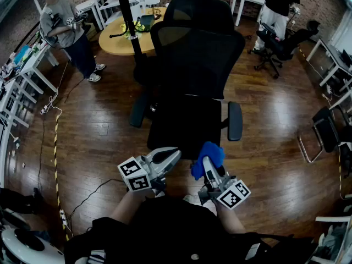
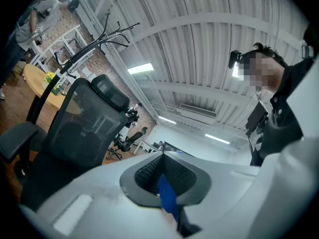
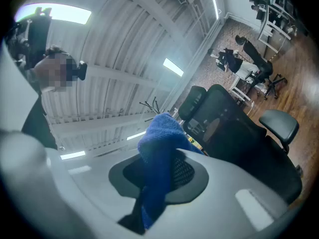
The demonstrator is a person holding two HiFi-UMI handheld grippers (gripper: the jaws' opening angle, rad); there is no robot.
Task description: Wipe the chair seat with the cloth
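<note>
A black mesh office chair [image 1: 192, 54] stands in front of me, and its dark seat [image 1: 184, 122] lies just beyond both grippers. My right gripper [image 1: 206, 161] is shut on a bunched blue cloth [image 1: 208, 155], held a little off the seat's front edge. In the right gripper view the cloth [image 3: 159, 143] bulges up between the closed jaws, with the chair [image 3: 234, 128] behind it. My left gripper [image 1: 173, 154] hovers beside it at the same edge, jaws together. The left gripper view points upward; only a thin blue strip [image 2: 168, 198] shows at the jaw seam. The chair [image 2: 79, 128] is at its left.
A round wooden table [image 1: 135, 37] and a black coat-stand pole [image 1: 129, 21] stand behind the chair. One person [image 1: 63, 23] stands at back left, another [image 1: 278, 4] at back right near a second black chair [image 1: 280, 45]. White desks line the left, and a cable [image 1: 55, 142] runs along the wood floor.
</note>
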